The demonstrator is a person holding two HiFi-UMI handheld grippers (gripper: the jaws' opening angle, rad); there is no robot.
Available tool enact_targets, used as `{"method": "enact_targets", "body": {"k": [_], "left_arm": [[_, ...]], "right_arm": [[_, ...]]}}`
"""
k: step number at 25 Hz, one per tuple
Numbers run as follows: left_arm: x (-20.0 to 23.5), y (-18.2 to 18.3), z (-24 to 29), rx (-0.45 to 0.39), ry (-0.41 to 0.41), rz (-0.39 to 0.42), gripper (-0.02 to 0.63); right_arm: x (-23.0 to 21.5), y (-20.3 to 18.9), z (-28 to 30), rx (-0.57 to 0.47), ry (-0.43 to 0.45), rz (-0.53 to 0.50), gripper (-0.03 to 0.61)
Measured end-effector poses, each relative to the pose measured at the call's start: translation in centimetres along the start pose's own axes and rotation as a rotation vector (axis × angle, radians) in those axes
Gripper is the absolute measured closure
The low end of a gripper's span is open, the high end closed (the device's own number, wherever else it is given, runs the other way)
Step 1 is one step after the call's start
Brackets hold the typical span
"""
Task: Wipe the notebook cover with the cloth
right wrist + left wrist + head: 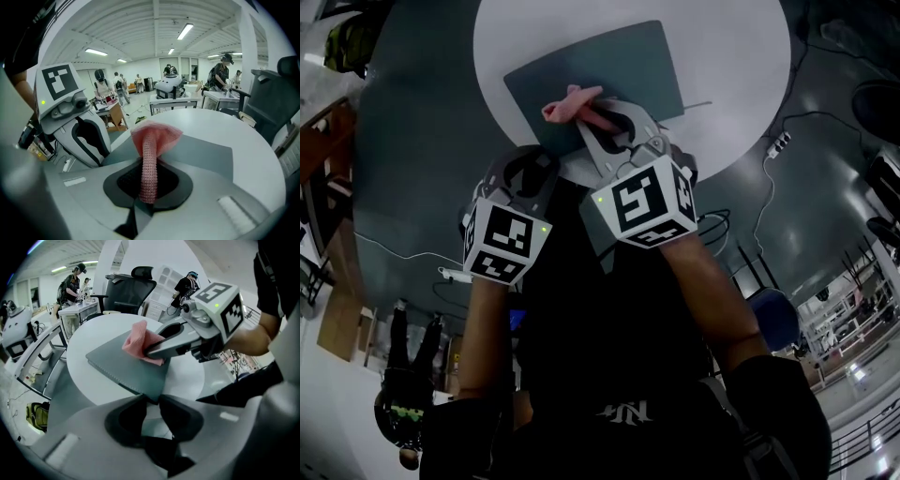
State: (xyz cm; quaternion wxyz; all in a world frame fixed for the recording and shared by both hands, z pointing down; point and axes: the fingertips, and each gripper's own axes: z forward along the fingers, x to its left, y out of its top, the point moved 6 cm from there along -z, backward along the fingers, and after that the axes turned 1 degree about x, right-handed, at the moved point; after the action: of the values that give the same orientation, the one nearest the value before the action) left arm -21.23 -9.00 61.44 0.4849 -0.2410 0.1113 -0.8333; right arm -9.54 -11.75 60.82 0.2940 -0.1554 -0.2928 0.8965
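**Notebook [609, 70]: bare cover lay toward 1 o'clock from the cloth**

The dark grey notebook sat flat on the round white bench [731, 56], long axis roughly 8-to-2 o'clock in the head view. The right gripper [602, 120] was clamped on the pink cloth [570, 103] at the cover's near-left part; contact looked likely. The left gripper [151, 401], at 7 o'clock, had its jaws pinched on the near corner, probably steadying it. The cover looked matte and unmarked.
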Motion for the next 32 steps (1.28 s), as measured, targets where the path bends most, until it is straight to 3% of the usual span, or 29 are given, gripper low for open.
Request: {"method": "enact_targets", "body": {"k": [14,18,22,24,27,30,32], "left_arm": [[-0.8,0.2,0.3,-0.002,0.007,0.008,0.522],[-0.9,0.2,0.1,-0.006,0.008,0.010,0.522],[-1.0,0.2,0.3,-0.016,0.013,0.010,0.521],[-0.8,0.1,0.2,-0.017,0.016,0.016,0.520],[-0.5,0.0,0.0,-0.013,0.028,0.020,0.520],[-1.3,0.2,0.2,-0.013,0.033,0.026,0.520],[-1.6,0.3,0.3,-0.012,0.036,0.037,0.520]], "right_arm": [[-8.5,-4.9,-5.3,0.048,-0.204,0.052,0.552],[-10.9,-6.8,-6.6,0.096,-0.270,0.128,0.552],[-10.8,-5.5,-8.0,0.003,-0.289,0.130,0.552],[-8.3,-3.3,-7.8,-0.073,-0.219,0.136,0.552],[-2.8,-0.7,-5.7,-0.140,-0.014,0.181,0.552],[2.1,0.1,-3.6,-0.129,0.153,0.179,0.552],[4.0,0.2,-2.5,-0.100,0.207,0.152,0.552]]}}
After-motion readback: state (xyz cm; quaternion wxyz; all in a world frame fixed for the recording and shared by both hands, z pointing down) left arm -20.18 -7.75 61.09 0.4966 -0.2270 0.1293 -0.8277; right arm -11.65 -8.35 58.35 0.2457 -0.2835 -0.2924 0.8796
